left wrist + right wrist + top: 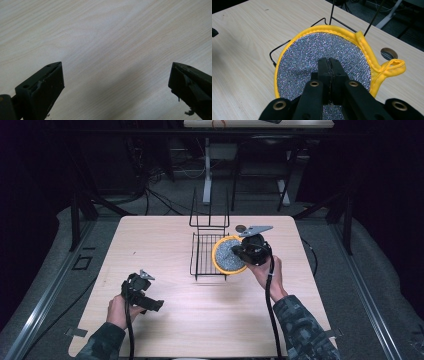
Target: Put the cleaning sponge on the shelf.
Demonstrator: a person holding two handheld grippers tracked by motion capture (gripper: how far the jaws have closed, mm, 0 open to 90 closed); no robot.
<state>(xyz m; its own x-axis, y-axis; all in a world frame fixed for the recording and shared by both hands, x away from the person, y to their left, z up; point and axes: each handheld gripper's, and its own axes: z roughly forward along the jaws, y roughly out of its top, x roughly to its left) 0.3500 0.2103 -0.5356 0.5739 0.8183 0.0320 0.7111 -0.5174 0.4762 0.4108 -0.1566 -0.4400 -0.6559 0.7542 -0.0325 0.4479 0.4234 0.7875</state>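
Round scouring pad (312, 57), yellow-trimmed, at wire rack (202, 255)
Right tongs (329, 61) clench pad over rack, unreleased; left tongs (116, 82) gape over bench (100, 37).

No legible text, label, brand, number or sign appears in any view. The wood-grain bench (165, 320) is unmarked. The round pot holder (322, 62), silver and speckled with a yellow hem, carries no printing. The black wire rack (205, 255) has no tag. The black bodies of the left hand-held gripper (142, 295) and the right hand-held gripper (329, 62) show no readable markings.
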